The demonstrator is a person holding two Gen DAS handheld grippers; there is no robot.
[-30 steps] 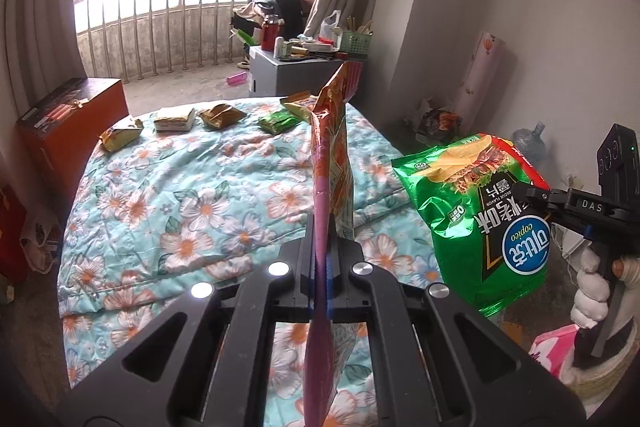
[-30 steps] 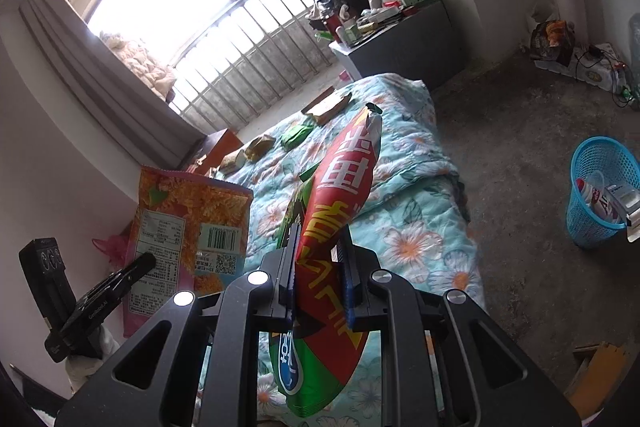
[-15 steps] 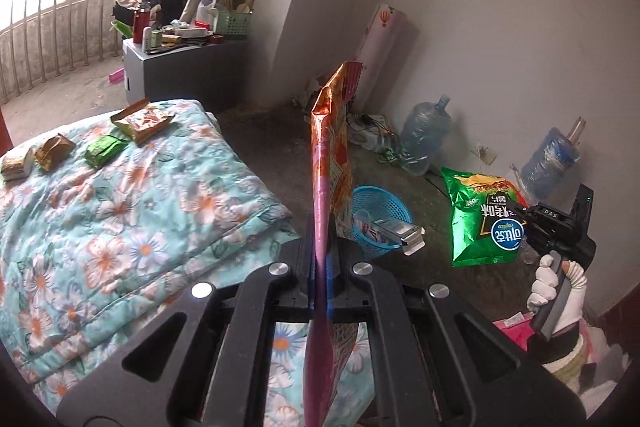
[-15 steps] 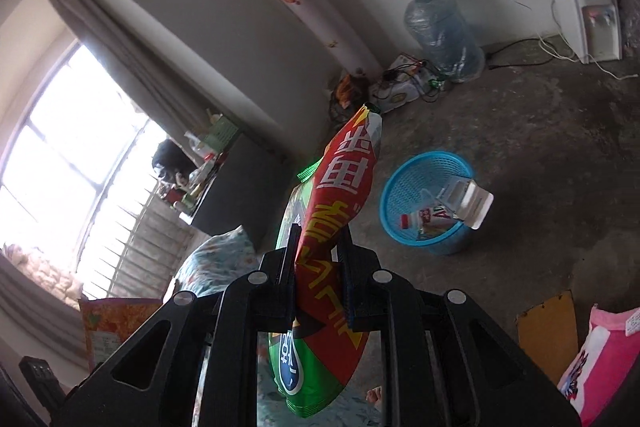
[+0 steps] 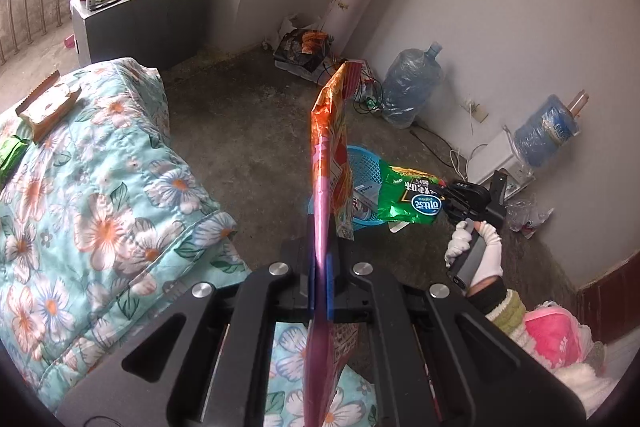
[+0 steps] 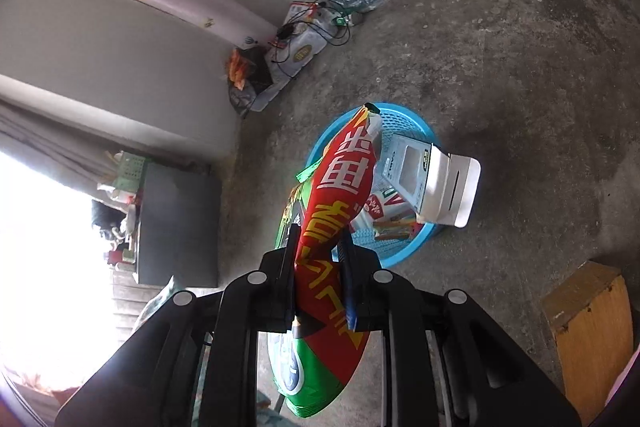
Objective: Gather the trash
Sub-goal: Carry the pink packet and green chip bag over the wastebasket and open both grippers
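Trash bags held over the blue basket

Trash hung in both grippers. The left gripper (image 5: 320,291) was clamped on an orange snack bag (image 5: 330,163), edge-on above the flowered quilt (image 5: 100,195). The right gripper (image 6: 320,283), in a white-gloved hand (image 5: 476,251), pinched a green chip bag (image 6: 336,227) above the blue basket (image 6: 400,251), which held a white carton (image 6: 432,183).

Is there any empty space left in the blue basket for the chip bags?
The round blue plastic basket is crowded on its right, where the white carton and wrappers lie. Its left part is hidden behind the red-and-green chip bag. Bare concrete floor surrounds it.
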